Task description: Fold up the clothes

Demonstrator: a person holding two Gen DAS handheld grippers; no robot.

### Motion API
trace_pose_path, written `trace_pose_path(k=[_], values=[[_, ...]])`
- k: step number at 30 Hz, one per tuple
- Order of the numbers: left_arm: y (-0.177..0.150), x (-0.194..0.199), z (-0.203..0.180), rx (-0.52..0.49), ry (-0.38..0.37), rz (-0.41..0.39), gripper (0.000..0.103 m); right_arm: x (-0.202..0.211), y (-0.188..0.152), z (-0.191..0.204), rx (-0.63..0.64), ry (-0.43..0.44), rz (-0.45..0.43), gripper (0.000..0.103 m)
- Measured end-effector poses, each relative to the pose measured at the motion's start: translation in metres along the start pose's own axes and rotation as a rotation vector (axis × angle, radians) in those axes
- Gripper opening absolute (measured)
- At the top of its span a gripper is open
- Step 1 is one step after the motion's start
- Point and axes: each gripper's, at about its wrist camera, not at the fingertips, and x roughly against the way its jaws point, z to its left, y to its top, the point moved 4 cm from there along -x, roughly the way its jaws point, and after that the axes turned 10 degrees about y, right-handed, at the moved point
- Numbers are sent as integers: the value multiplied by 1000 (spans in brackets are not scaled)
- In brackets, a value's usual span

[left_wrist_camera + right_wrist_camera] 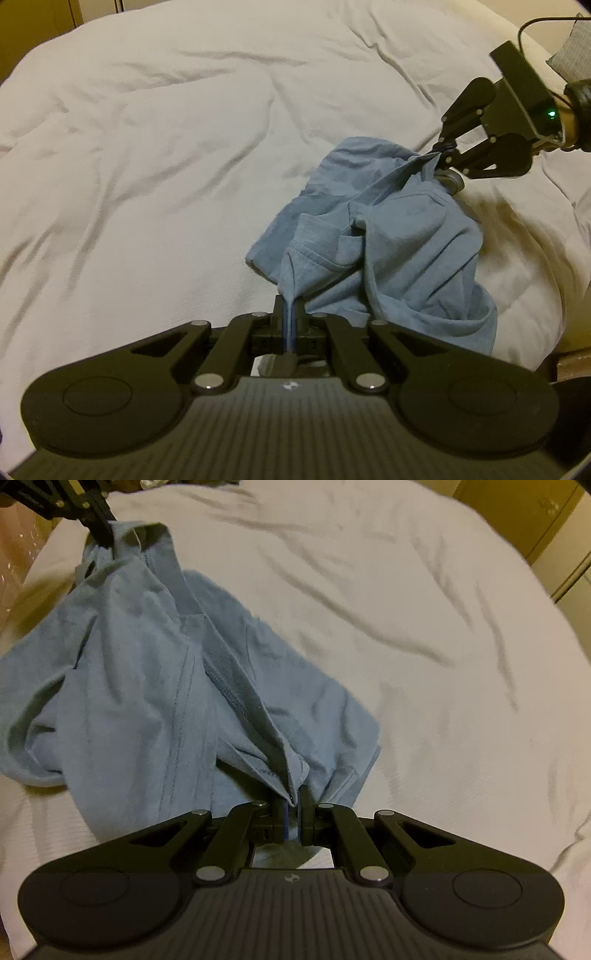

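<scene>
Both the left gripper [290, 314] and right gripper [293, 808] were clamped on hems of the limp, light blue T-shirt [388, 236], bunched on the white duvet [166, 147], likeliest best held at its seams.

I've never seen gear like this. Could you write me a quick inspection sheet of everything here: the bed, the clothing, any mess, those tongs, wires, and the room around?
Surface: white bedspread, wrinkled.
Job's things: one blue shirt, bunched, not yet folded.
Clutter: nothing seen.
Tongs: left tongs shut on a shirt edge; right tongs pinch another edge.
Cables: black cable at the right tongs' unit.
Surroundings: wooden panels beyond the bed; patterned fabric at the edge.
</scene>
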Motion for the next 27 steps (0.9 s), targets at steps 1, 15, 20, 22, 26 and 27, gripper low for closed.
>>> trace_pose_path(k=[1,15,20,22,26,27], values=[[0,1,1,-2,3,-4,0,6,1,2,-4,-8,-7,3],[66,88,25,-137,119,-324,0,126,35,17,-142,-354,-195,1],[68,144,30,-229,95,-496,0,199,43,65,-276,-570,-285,1],[64,168,31,-257,78,-562,0,225,48,96,-326,-655,-315,1],[37,227,39,-254,28,-676,0,276,63,179,-418,-816,-375,1],[32,243,40,-247,16,-702,0,290,67,200,-438,-851,-392,1]])
